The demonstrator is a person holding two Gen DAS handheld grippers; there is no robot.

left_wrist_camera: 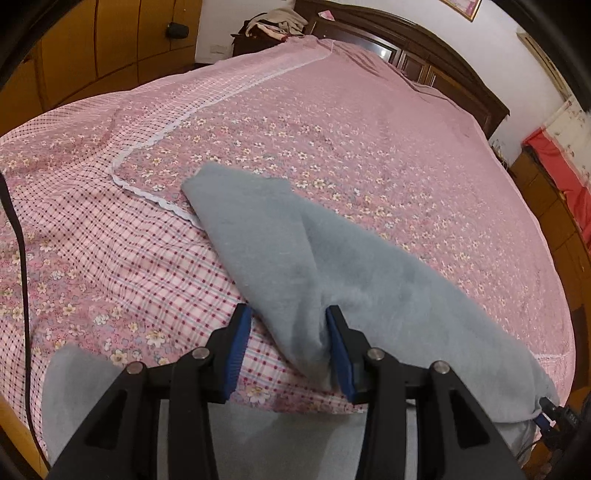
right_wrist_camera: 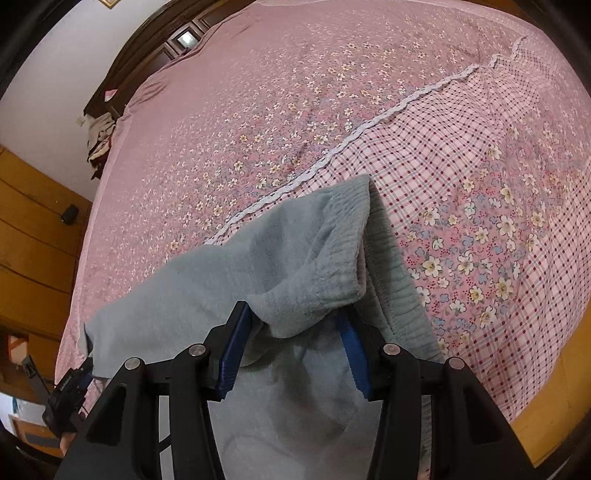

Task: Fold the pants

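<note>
Grey fleece pants (left_wrist_camera: 280, 243) lie on the pink floral bed (left_wrist_camera: 369, 147) near its front edge. In the left wrist view a fold of the pants runs between the blue pads of my left gripper (left_wrist_camera: 286, 332), jaws set wide around it. In the right wrist view the ribbed elastic waistband (right_wrist_camera: 343, 236) is bunched up in front of my right gripper (right_wrist_camera: 293, 325), with cloth lying between its blue pads. The pants (right_wrist_camera: 207, 280) stretch left to the other gripper (right_wrist_camera: 70, 384), seen at the cloth's far corner.
The bed has a checked border with white lace trim (left_wrist_camera: 155, 133). A dark wooden headboard (left_wrist_camera: 424, 51) and a pile of clothes (left_wrist_camera: 277, 22) are at the far end. Wooden wardrobes (left_wrist_camera: 92, 48) stand to the left. A black cable (left_wrist_camera: 18, 240) hangs at the left edge.
</note>
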